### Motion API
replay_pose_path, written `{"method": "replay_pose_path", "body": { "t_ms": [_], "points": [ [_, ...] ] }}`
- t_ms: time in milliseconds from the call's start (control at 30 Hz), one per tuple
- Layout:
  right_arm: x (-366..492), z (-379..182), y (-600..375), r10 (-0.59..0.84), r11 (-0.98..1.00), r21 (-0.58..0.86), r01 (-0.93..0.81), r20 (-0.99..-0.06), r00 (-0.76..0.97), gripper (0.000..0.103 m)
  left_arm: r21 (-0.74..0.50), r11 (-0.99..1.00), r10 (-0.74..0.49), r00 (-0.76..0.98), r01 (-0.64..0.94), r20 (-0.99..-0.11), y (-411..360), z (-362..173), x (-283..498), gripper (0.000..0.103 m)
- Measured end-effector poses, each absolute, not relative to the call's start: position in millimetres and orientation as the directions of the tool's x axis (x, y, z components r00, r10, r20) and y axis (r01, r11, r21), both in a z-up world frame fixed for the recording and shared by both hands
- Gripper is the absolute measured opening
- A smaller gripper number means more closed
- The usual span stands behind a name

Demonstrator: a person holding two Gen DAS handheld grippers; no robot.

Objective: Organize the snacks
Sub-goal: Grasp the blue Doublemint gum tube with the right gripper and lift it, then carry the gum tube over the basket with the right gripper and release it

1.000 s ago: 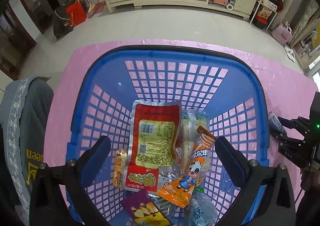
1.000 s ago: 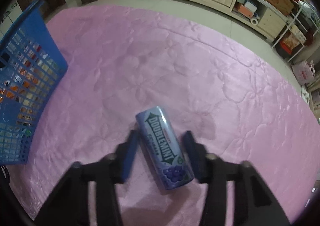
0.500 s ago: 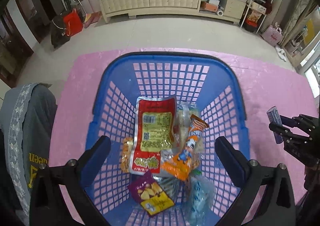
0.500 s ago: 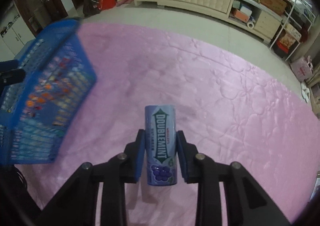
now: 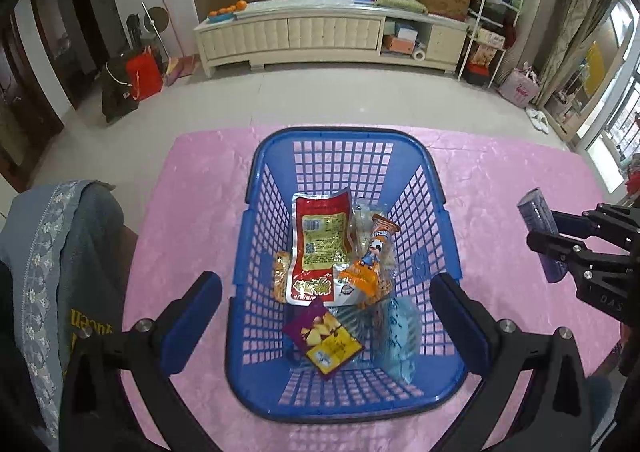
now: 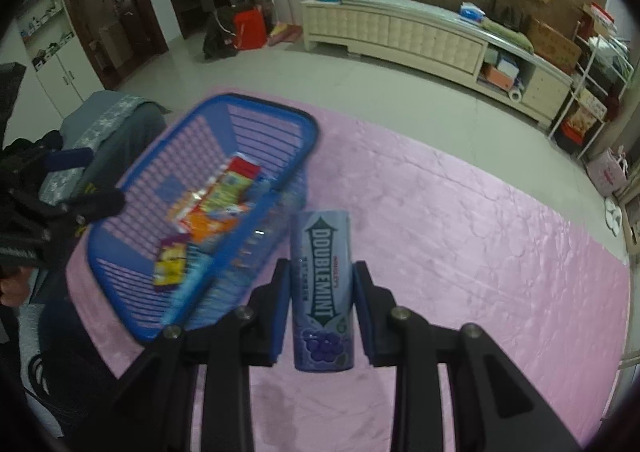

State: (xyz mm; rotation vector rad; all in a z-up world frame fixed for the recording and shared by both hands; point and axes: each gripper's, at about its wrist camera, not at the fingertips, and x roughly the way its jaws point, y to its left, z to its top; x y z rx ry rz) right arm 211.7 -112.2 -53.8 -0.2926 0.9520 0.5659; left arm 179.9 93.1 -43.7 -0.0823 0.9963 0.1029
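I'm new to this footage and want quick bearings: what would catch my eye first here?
The blue basket on the pink cloth, with snack packets piled inside, the red packet on top. Next, the purple Doublemint can clamped in the right gripper, off the basket's right side, while the left gripper hangs open over the basket.

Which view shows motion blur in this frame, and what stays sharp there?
Right wrist view: the blue basket and the snacks in it are smeared by motion blur, while the Doublemint can in the right gripper reads sharp. Left wrist view: crisp throughout, basket mesh clear, the usual fisheye bending at the edges.
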Motion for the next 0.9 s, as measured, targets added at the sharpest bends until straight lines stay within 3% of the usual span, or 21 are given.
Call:
{"method": "replay_pose_path", "body": {
  "t_ms": [367, 900],
  "points": [
    [173, -36, -46, 0.369, 0.762, -0.003, -0.648, -0.819, 0.439, 0.035, -0.042, 0.991, 0.041, 0.578, -0.13, -0.815, 121, -30, 137, 0.103],
    [179, -87, 33, 0.342, 0.72, 0.012, -0.694, -0.877, 0.339, 0.035, -0.045, 0.985, 0.058, 0.566, -0.165, -0.822, 170, -52, 126, 0.103]
  ]
}}
